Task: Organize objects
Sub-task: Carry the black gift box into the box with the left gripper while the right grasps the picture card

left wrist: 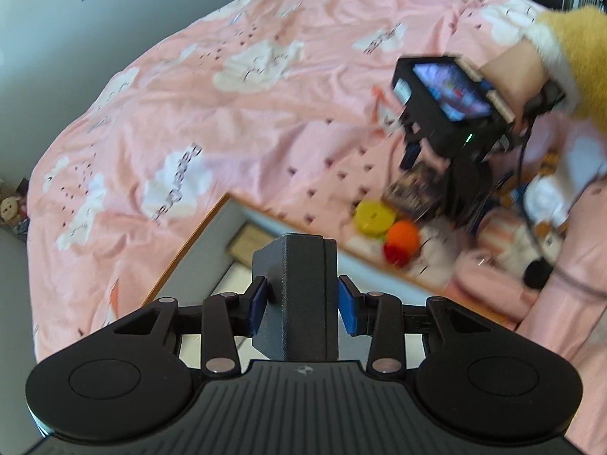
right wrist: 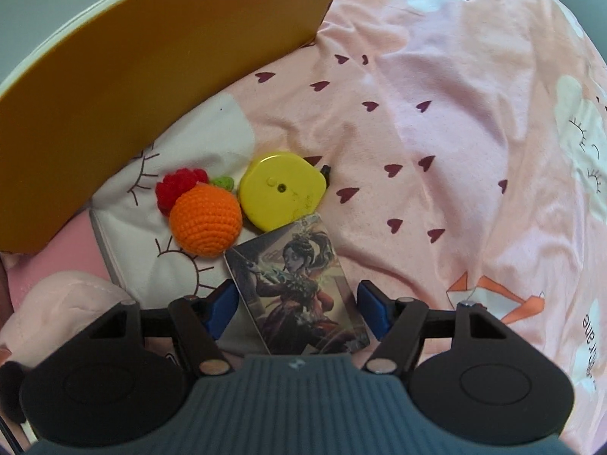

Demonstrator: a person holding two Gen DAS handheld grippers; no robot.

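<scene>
Left hand-held gripper [left wrist: 299, 303] clamps a stiff grey block [left wrist: 299, 295]; right hand-held gripper [right wrist: 297, 309] gapes around the thin, slippery card [right wrist: 299, 288], so pinch its edges.

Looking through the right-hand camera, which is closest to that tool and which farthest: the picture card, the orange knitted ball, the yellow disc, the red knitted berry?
1. Picture card: lying between the open fingers of the right tool.
2. Orange knitted ball: just beyond, to the left.
3. Yellow disc and red knitted berry: farthest, disc centre, berry left behind the ball; too close to rank.
</scene>
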